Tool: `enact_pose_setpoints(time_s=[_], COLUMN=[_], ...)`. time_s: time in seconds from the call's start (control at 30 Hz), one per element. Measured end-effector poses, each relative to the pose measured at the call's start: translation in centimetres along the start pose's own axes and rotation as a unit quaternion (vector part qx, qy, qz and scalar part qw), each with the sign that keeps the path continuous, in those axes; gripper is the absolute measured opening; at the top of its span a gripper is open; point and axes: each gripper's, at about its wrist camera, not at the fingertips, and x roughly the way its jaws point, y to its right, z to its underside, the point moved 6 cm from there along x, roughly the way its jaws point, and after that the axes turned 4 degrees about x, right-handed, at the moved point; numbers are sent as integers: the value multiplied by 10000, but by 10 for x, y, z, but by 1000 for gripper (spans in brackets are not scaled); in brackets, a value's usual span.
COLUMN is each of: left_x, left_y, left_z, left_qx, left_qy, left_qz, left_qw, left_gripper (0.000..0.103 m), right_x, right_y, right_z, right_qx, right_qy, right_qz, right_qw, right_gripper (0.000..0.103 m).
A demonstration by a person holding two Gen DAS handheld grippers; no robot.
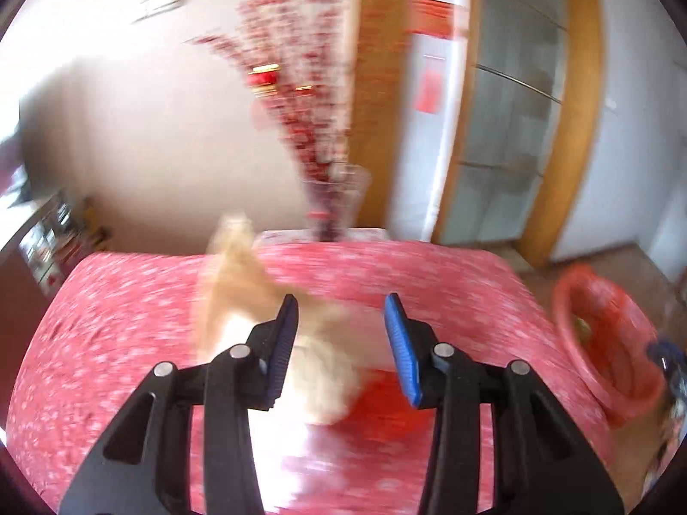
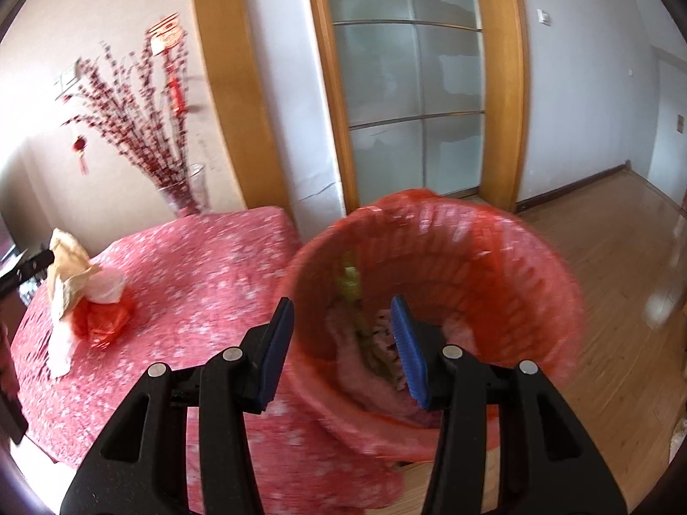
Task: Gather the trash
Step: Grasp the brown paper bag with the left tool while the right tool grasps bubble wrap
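Both my left fingers (image 1: 341,347) and right fingers (image 2: 343,349) stood half open and empty, so I judged I should centre the left pair over the crumpled tan paper wad (image 1: 240,292) at eleven o'clock on the red-clothed counter (image 1: 107,326) before closing.

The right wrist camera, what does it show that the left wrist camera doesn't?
Only the right view shows inside the bin: green and pinkish trash at the bottom, plus the wooden floor stretching away and a wall switch. Only the left view shows the shelf beyond the table's left edge. It is badly blurred. Both show the red tablecloth, the trash pile on it, the vase of red branches, the glass door and an open claw, the right claw and the left claw.
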Motion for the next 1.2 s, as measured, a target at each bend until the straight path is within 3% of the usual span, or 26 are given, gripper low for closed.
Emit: enact_pose_setpoints(time_s=[0.2, 0.53, 0.73, 0.8, 1.2], left_x=[28, 63, 77, 75, 20], left_y=[-66, -73, -77, -78, -131], left_z=[-1, 5, 10, 8, -15], left_qx=[-507, -375, -527, -549, -911], left_qy=[-302, -648, -823, -764, -11], left_qz=[-160, 62, 395, 492, 320], left_qw=[9981, 9972, 9944, 9943, 9953], left_gripper=[42, 41, 11, 3, 3], right_x=[8, 23, 27, 28, 27], right_y=[-43, -111, -139, -148, -202], right_z=[6, 18, 26, 27, 32], right_qx=[-223, -685, -929, -999, -1305], right_qy=[-118, -357, -444, -470, -484], right_qz=[-260, -563, -668, -706, -1031], right_qw=[9993, 9954, 9924, 9914, 9849], right_gripper=[48, 48, 48, 48, 48])
